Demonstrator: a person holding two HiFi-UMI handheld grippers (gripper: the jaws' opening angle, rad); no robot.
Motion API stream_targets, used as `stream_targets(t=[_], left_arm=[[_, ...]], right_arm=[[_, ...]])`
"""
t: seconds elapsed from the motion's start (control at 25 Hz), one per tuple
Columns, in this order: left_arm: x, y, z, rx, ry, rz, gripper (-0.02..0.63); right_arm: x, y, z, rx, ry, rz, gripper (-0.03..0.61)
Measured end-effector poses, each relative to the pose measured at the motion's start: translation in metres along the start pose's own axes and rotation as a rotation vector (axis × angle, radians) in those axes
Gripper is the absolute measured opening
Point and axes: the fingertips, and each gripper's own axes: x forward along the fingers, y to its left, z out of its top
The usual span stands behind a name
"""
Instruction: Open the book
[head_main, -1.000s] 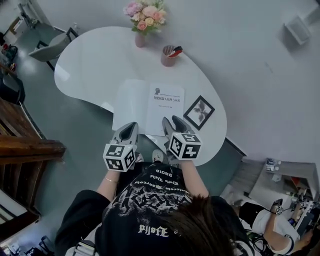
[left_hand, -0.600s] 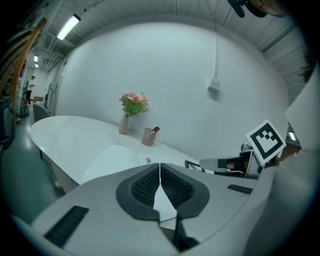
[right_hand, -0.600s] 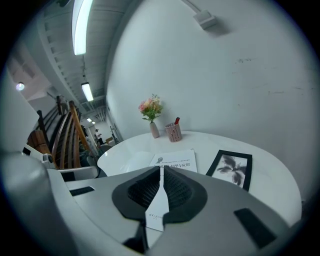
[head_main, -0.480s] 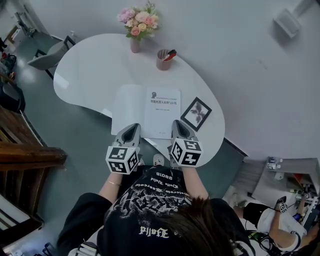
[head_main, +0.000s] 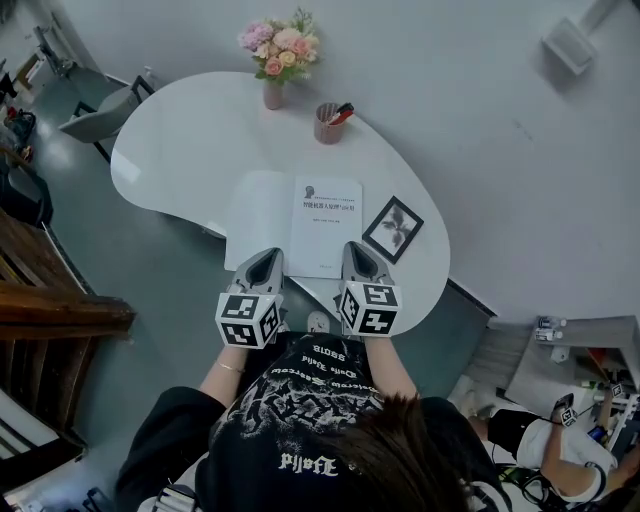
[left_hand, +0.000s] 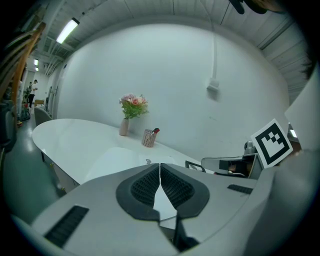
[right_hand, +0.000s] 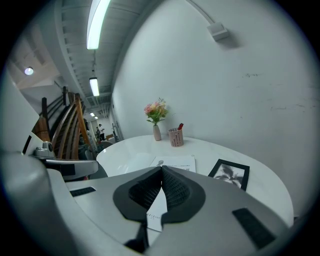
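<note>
Book (head_main: 293, 225) at frame centre on table (head_main: 170, 140) — lies flat, spread open, blank leaf left, title page right. Left gripper (head_main: 267, 257) and right gripper (head_main: 354, 250) by its lower edge, jaws pressed together, empty. Judgement: book already lies as task wants — keep tips off pages.

The book (head_main: 293, 223) and table (head_main: 190, 130) are white, the flowers (head_main: 277, 42) pink.

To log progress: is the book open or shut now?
The book looks open: a blank leaf lies flat left of the printed page.
</note>
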Motion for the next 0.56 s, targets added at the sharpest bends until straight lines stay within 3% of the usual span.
stream_targets(t=[0.56], left_arm=[[-0.002, -0.0074, 0.0033, 0.012, -0.031, -0.015, 0.025]], right_arm=[[-0.002, -0.0033, -0.0007, 0.011, -0.02, -0.003, 0.028]])
